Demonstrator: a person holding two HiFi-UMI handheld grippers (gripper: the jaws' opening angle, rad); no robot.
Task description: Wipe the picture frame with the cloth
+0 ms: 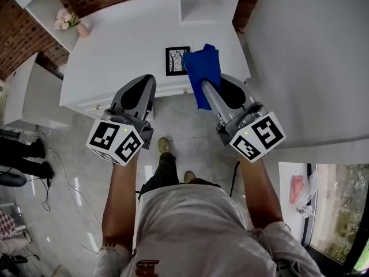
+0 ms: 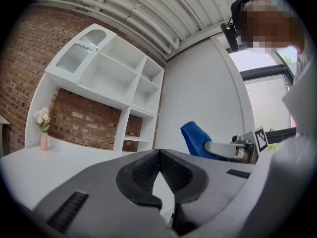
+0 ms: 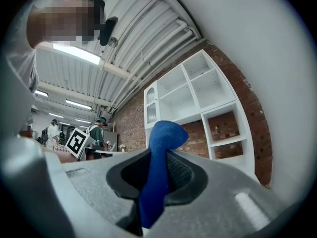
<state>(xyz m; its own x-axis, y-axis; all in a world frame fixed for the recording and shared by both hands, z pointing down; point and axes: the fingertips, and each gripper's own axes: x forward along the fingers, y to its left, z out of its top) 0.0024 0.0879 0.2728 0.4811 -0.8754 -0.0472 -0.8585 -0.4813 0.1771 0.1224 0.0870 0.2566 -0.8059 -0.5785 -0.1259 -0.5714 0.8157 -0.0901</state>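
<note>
Standing at the near edge of a white bench (image 1: 121,45) with a tool in each hand, both pointed toward the far wall. Pinching a blue cloth (image 1: 203,68) in the right tool (image 1: 206,86): clamped tight on the fabric in the right gripper view, with a rounded fold poking up past the tips and a tail hanging down below them. Holding the left tool (image 1: 147,81) pressed together on nothing, ribbed pads meeting at the tips in the left gripper view. Finding the picture frame (image 1: 176,60) lying flat on the bench close to its near edge, between the two tools in the head view, dark-bordered around a pale print of bare branches. Overlapped along its right side by the cloth from that angle; touching or hanging above it, impossible to tell. Also on the bench, toward the far left corner, a pink vase of pale flowers (image 1: 72,22). Beyond the bench, against the brick wall (image 2: 84,120), a white shelf unit (image 2: 119,78) with open compartments
</note>
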